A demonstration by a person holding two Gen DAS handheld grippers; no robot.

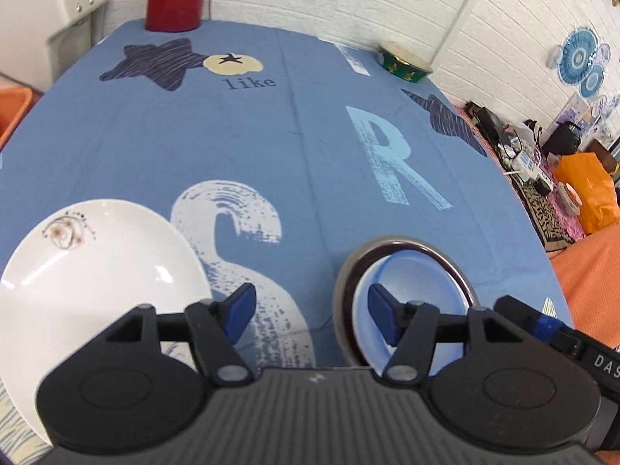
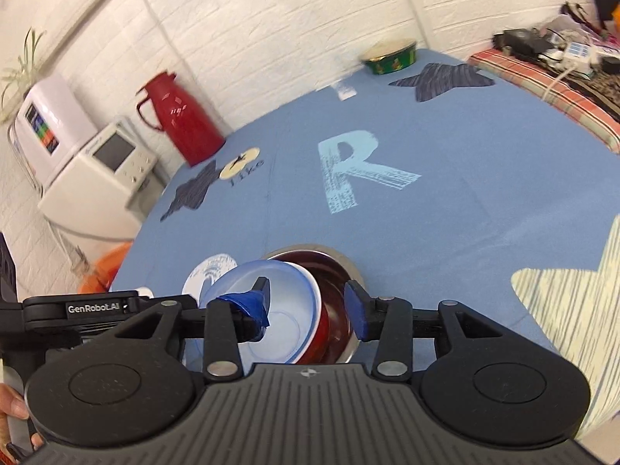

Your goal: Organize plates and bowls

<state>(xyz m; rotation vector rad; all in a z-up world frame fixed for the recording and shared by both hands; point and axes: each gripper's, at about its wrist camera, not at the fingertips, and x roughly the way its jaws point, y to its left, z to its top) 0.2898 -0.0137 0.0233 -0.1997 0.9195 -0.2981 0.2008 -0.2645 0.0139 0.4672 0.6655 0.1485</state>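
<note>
One white plate is seen at 9 o'clock in the left wrist view, glossy, round and shallow, with a small brown swirl motif near its far rim. Three nested bowls are counted at the near middle of the desk: a steel bowl outermost, a dark red bowl inside it, and a pale blue translucent bowl tilted within the red one. A fourth bowl, green with gold figures, is set well apart at the far edge of the desk, at 1 o'clock. One red faceted jug with a handle is stood at the far left corner, at 11 o'clock.

The left gripper is held wide open above the cloth between the plate and the nested bowls, and nothing is held by its blue-padded fingers. The right gripper is likewise spread open; its left finger, wrapped in blue tape, is seen over the blue bowl and its right finger over the steel rim, but whether either touches cannot be told.

The desk is covered by a blue cloth printed with a white S, a pale blue R, dark stars and the word "like". White brick-patterned walls are seen behind, with a cream appliance at the left and a cluttered, patterned surface at the right.
</note>
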